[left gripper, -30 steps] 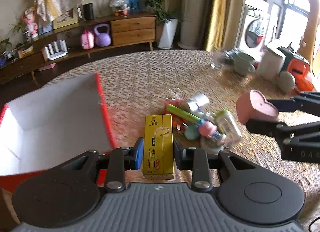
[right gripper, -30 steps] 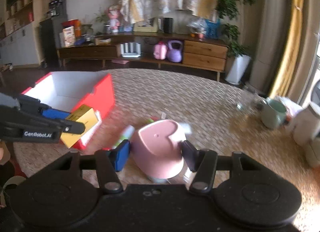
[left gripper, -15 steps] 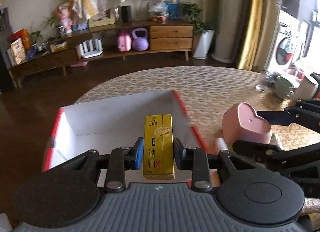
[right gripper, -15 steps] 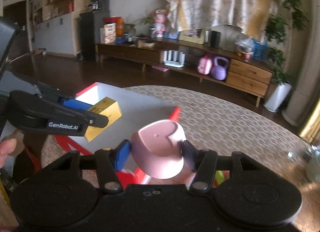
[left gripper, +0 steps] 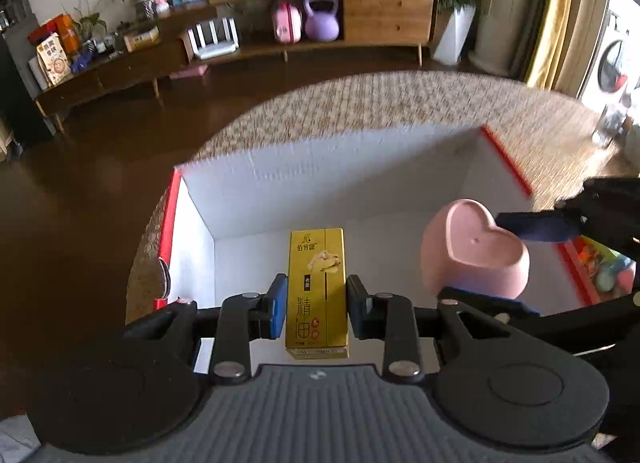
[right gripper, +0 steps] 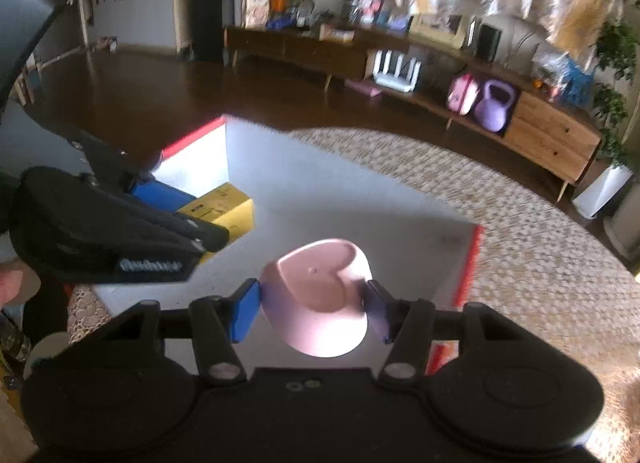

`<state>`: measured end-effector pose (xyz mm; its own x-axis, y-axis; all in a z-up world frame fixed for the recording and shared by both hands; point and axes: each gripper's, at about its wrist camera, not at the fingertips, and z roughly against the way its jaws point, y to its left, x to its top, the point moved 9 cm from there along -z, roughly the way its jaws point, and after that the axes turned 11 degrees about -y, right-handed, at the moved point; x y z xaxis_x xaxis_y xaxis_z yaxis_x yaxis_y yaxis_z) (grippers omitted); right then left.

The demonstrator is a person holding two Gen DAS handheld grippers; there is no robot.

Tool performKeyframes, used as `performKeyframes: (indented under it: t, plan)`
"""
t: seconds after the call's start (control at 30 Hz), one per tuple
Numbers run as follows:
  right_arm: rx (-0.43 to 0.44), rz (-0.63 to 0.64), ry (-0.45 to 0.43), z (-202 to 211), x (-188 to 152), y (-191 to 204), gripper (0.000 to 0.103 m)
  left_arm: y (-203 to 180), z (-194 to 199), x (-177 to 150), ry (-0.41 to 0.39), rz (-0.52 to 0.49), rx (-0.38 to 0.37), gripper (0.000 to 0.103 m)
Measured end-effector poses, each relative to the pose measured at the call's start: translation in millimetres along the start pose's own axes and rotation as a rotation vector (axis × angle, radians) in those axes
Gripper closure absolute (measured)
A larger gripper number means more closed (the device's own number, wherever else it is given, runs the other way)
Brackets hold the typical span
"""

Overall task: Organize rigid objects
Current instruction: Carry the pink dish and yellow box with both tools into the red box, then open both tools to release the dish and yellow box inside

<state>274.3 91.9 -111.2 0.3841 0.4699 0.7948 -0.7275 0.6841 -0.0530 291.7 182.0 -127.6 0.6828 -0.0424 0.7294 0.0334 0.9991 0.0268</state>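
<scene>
Now left gripper (left gripper: 316, 305), right gripper (right gripper: 314, 309) angled downward

Two black grippers, the left gripper (left gripper: 316, 313) and the right gripper (right gripper: 313, 313). One yellow rectangular carton (left gripper: 316, 283). One pink heart-shaped dish (right gripper: 320, 309). One white-lined red box (left gripper: 320, 167). One round patterned surface (right gripper: 540, 263). One purple kettlebell (left gripper: 321, 18) on the sideboard.

Yellow carton (left gripper: 316, 287) with dark printed characters is up off the surface, long side pointing ahead, over the white inside of the red-edged box (left gripper: 320, 167). Beside it to the right, the pink heart-shaped dish (left gripper: 474, 249), tilted with its hollow showing, is over the same box.
</scene>
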Motion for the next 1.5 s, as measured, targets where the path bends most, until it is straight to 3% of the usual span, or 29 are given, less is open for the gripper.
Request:
performKeyframes:
  t: [0.33, 0.63, 0.93, 1.03, 1.5]
  plan:
    - [0.024, 0.002, 0.192, -49.2, -23.1, 10.7, 0.047, -3.6, -44.0, -23.5, 0.157, -0.06, -0.046, 0.073]
    - [0.008, 0.008, 0.288, -63.0, -32.6, 10.9, 0.047, -3.6, -63.2, -36.3, 0.32, -0.057, -0.12, 0.073]
    - [0.016, 0.003, 0.34, -70.4, -35.7, 10.7, 0.041, -5.0, -65.1, -45.2, 0.393, -0.061, -0.136, 0.073]
    - [0.021, 0.004, 0.312, -64.7, -33.3, 12.1, 0.034, -2.5, -61.2, -44.6, 0.383, -0.029, -0.141, 0.073]
    - [0.033, -0.07, 0.101, 14.6, -8.4, 3.8, 0.033, 0.6, 2.0, -25.6, 0.194, 0.03, -0.128, 0.073]
